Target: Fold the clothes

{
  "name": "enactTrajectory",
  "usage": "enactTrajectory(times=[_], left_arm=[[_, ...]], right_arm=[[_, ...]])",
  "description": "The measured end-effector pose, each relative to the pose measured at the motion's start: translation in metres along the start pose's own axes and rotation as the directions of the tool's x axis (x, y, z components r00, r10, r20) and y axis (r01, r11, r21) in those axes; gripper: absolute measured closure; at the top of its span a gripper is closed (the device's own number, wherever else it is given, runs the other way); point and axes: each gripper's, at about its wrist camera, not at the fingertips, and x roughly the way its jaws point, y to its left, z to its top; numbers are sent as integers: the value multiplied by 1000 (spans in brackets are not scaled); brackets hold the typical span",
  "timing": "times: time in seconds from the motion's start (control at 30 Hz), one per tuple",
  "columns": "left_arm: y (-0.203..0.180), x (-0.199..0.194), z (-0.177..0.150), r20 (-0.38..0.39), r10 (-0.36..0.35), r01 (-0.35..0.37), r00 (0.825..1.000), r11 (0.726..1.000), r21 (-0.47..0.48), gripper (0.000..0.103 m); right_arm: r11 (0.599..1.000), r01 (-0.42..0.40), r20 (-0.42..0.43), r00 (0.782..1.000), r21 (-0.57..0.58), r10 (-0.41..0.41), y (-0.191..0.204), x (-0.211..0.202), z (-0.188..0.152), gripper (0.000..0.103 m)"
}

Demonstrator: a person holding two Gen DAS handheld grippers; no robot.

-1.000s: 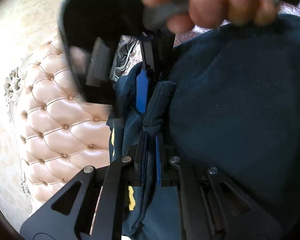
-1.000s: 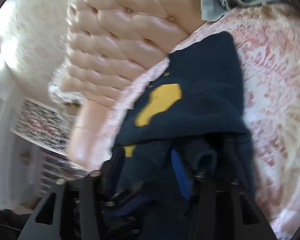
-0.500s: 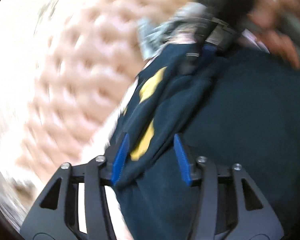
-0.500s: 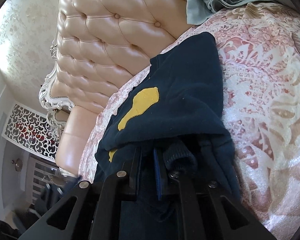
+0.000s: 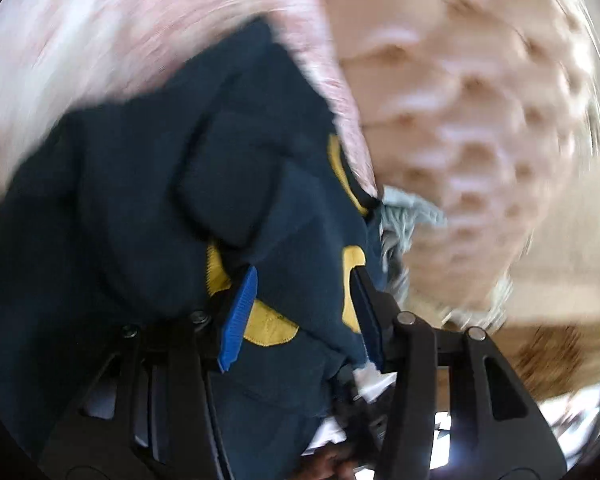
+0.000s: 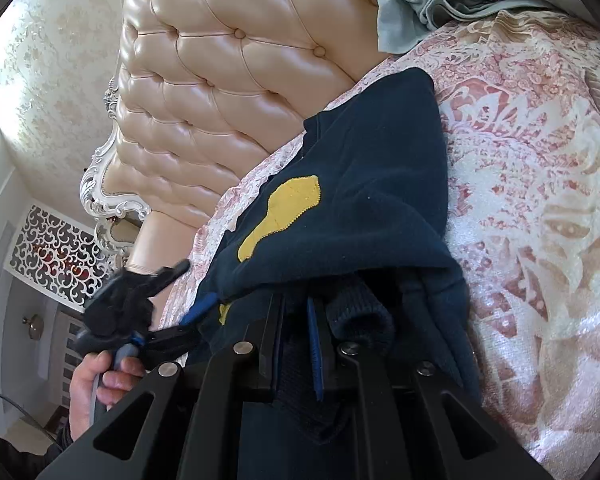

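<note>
The left gripper (image 5: 300, 316) stands with its jaws parted, a fold of the navy sweater (image 5: 148, 200) with yellow patches lying loose between the blue pads (image 5: 240, 316). Beyond the sweater, the pink patterned bedspread (image 5: 140, 28) shows blurred at upper left. Right of the sweater lie a crumpled grey cloth (image 5: 408, 220) and the tufted headboard (image 5: 480, 100).

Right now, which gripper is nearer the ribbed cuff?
Right. Right gripper shut on the sweater beside the ribbed cuff; left gripper at its far edge, fingers just opened, fabric between them.
</note>
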Motion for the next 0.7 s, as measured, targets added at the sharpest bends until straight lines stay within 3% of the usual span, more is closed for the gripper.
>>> enactTrajectory(times=[0.2,0.5,0.53,0.6,0.63,0.67,0.7], left_arm=[[11,3,-13,48,0,6,999,990,-138,52],[11,21,12,83,14,-5,996,994,-106,52],[9,23,14,82,21,-14,996,996,-89,55],[-7,31,18,81,55,-54,995,998,-10,87],[-13,28,18,83,50,-51,995,999,13,87],[-19,25,17,85,44,-47,995,998,35,87],[-25,22,17,87,38,-43,995,997,56,87]], right_arm=[[1000,-8,-1,1000,2,8,0,0,1,92],[1000,-16,1,1000,-3,16,3,1,1,89],[1000,-17,1,1000,-2,17,3,1,1,89],[1000,-28,0,1000,12,28,3,0,1,88],[999,-34,0,999,21,34,2,-1,1,87],[998,-62,-1,998,33,62,3,-4,1,80],[994,-99,-1,995,46,99,5,-7,-1,63]])
